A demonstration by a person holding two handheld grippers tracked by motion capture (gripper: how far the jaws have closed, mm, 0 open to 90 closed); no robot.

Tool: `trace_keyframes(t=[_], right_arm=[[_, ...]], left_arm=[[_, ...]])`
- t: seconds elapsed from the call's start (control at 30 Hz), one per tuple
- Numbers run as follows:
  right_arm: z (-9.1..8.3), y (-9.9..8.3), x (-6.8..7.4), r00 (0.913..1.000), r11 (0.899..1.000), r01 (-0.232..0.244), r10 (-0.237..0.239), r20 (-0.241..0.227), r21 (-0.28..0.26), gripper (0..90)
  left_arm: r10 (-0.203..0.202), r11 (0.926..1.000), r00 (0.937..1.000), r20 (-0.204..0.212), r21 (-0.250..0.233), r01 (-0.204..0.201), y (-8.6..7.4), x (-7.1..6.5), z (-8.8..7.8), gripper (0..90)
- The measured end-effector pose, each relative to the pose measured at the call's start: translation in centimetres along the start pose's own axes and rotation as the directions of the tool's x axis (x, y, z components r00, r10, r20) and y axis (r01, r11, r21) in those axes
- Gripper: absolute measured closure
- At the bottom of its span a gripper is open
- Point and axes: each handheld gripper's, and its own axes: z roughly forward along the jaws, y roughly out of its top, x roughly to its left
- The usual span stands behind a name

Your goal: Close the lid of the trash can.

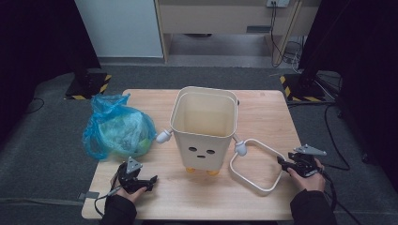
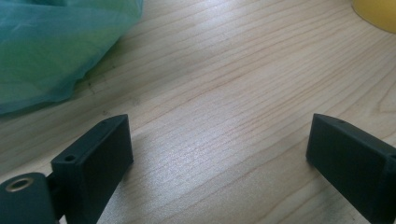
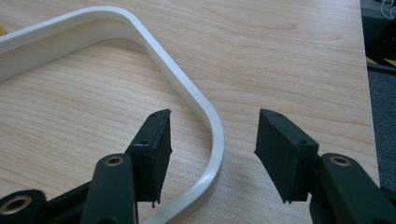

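The white handle [image 3: 212, 140] lies flat on the counter [image 3: 289, 60], its curved corner between the right claw's [image 3: 212, 156] jaws, which stand apart without touching it. The left claw [image 2: 219, 154] gapes wide over bare wood.

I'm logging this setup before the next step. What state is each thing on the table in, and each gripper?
Bin: upright, open-topped, nothing seen inside.
White frame: lying flat on the table beside the bin, its rim between the right gripper's jaws, no pad pressing on it.
Blue bag: filled, bunched at the top, resting on the table.
Left gripper: open, bare wood between its jaws.
Right gripper: open, jaws astride the frame's rim.
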Motion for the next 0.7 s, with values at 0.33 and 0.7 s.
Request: trace_keyframes(t=[0.33, 0.7], right_arm=[[0.52, 0.13, 0.09, 0.9999, 1.000, 0.008, -0.007, -0.015, 0.030, 52.3], [0.73, 0.18, 0.17, 0.9981, 0.997, 0.060, -0.060, -0.017, 0.057, 63.8]], left_arm=[[0.012, 0.9998, 0.9998, 0.013, 0.014, -0.012, 0.14, -0.12, 0.24, 0.3], [0.012, 0.9998, 0.9999, 0.011, 0.015, -0.012, 0.17, -0.16, 0.27, 0.0]])
